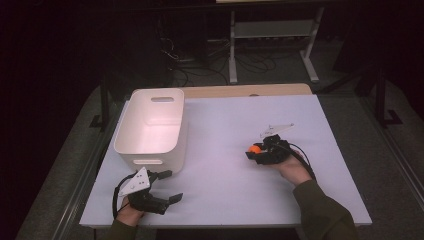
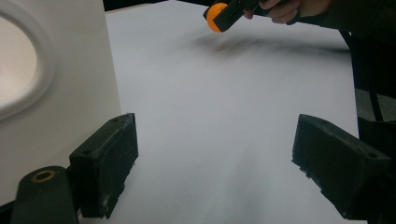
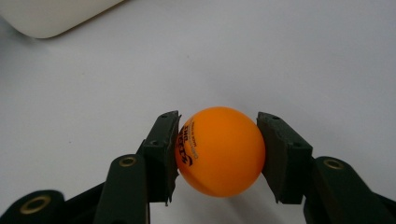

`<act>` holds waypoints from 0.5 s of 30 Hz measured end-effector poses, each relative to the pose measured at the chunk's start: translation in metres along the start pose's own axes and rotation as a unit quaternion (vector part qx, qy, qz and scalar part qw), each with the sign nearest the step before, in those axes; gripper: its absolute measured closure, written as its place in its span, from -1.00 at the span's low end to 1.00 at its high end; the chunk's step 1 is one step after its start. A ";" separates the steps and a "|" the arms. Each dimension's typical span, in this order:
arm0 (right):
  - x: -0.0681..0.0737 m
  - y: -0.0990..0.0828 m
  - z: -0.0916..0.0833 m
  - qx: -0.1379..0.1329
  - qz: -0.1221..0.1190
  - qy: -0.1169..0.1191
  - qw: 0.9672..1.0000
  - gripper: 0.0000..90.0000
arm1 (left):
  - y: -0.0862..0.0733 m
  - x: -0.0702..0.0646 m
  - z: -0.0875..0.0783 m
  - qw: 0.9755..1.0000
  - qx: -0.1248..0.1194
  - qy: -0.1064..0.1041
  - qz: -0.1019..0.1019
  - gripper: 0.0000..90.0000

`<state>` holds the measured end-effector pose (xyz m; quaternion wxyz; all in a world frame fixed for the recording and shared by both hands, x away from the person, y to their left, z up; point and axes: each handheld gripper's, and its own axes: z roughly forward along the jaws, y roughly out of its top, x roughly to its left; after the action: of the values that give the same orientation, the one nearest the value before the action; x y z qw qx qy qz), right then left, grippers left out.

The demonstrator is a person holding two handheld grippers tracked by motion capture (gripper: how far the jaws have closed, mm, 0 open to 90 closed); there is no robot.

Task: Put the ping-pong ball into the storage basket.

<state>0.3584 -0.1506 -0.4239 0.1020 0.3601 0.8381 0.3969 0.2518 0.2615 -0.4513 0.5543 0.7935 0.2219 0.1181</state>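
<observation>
An orange ping-pong ball (image 3: pixel 219 151) with black print sits clamped between the two black jaws of my right gripper (image 3: pixel 218 154), which is shut on it. In the high view that right gripper (image 1: pixel 254 149) hovers over the right half of the white table, holding the ball (image 1: pixel 255 148) and pointing left. The left gripper view catches the same ball (image 2: pixel 215 12) far off at the top. My left gripper (image 1: pixel 170 186) rests near the table's front left corner, its jaws wide apart with nothing between them (image 2: pixel 215 163).
A white plastic bin (image 1: pixel 151 125) with cut-out handles stands at the left of the table, just beyond my left gripper; its wall (image 2: pixel 56 93) lies close to the left jaw. A wooden strip (image 1: pixel 240 91) runs along the table's far edge.
</observation>
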 end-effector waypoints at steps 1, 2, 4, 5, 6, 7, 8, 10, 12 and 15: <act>0.001 0.000 0.000 0.001 0.000 0.001 1.000 0.10 | 0.000 0.000 0.000 1.000 0.000 0.000 0.000 -0.69; 0.002 0.001 0.001 0.000 -0.001 0.003 1.000 0.10 | 0.000 0.000 0.000 1.000 0.000 0.000 0.000 -0.69; 0.004 0.002 0.001 0.000 -0.003 0.007 1.000 0.10 | 0.000 0.000 0.000 1.000 0.000 0.000 0.000 -0.69; 0.005 0.002 0.001 0.001 -0.004 0.007 1.000 0.10 | 0.000 0.000 0.000 1.000 0.000 0.000 0.000 -0.69; 0.006 0.003 0.002 0.000 -0.004 0.009 1.000 0.10 | 0.000 0.000 0.000 1.000 0.000 0.000 0.000 -0.69; 0.007 0.003 0.002 0.001 -0.005 0.010 1.000 0.10 | 0.000 0.000 0.000 1.000 0.000 0.000 0.000 -0.69; 0.008 0.004 0.002 0.000 -0.006 0.011 1.000 0.10 | 0.000 0.000 0.000 1.000 0.000 0.000 0.000 -0.69; 0.009 0.004 0.003 0.000 -0.008 0.014 1.000 0.10 | 0.000 0.000 0.000 1.000 0.000 0.000 0.000 -0.69; 0.011 0.005 0.004 0.001 -0.011 0.015 1.000 0.10 | 0.000 0.000 0.000 1.000 0.000 0.000 0.000 -0.69; 0.014 0.006 0.006 0.004 -0.013 0.018 1.000 0.10 | 0.000 0.000 0.000 1.000 0.000 0.000 0.000 -0.69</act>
<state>0.3540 -0.1350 -0.4220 0.0905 0.3423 0.8459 0.3988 0.2519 0.2616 -0.4513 0.5543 0.7934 0.2222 0.1179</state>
